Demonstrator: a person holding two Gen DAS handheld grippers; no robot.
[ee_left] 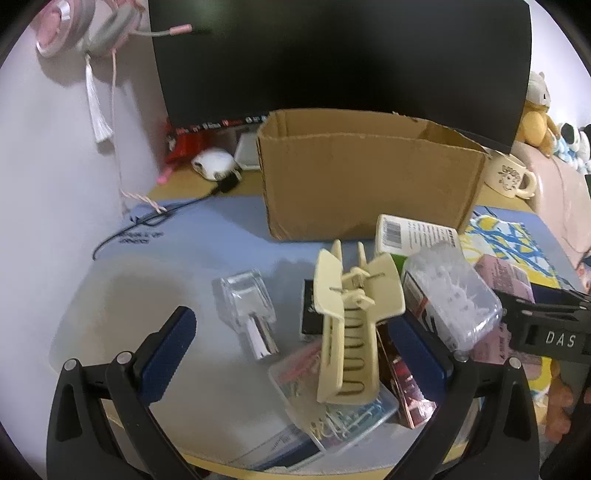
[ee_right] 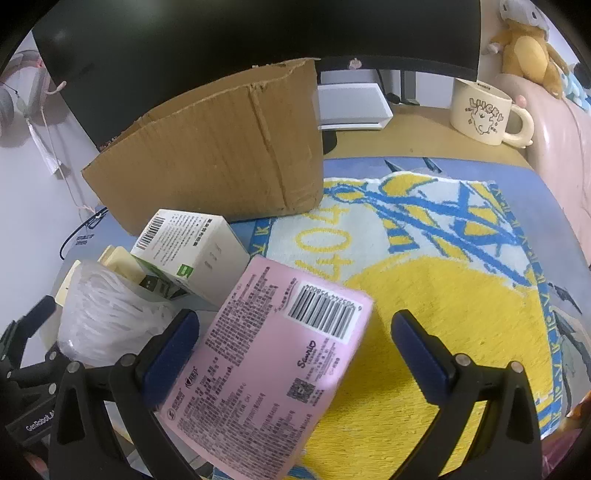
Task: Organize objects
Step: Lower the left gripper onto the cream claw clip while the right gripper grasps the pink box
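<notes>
An open cardboard box [ee_left: 369, 173] stands at the back of the blue desk mat [ee_left: 207, 243]; it also shows in the right wrist view [ee_right: 221, 155]. My left gripper [ee_left: 295, 354] is open around a pile: a cream hair claw clip [ee_left: 351, 325] resting on a clear box of paper clips [ee_left: 332, 413], with a clear perfume bottle [ee_left: 251, 310] to its left. My right gripper [ee_right: 291, 354] is open, with a pink packet [ee_right: 266, 369] lying between its fingers. A white carton [ee_right: 192, 247] and a clear plastic tub [ee_right: 107, 314] lie left of the packet.
A dark monitor [ee_left: 332, 55] stands behind the box. A cream mug [ee_right: 484, 110] stands at the back right. A yellow and blue towel [ee_right: 424, 258] covers the right of the mat. A black cable [ee_left: 147, 221] runs at the left. Headphones [ee_left: 85, 26] hang on the wall.
</notes>
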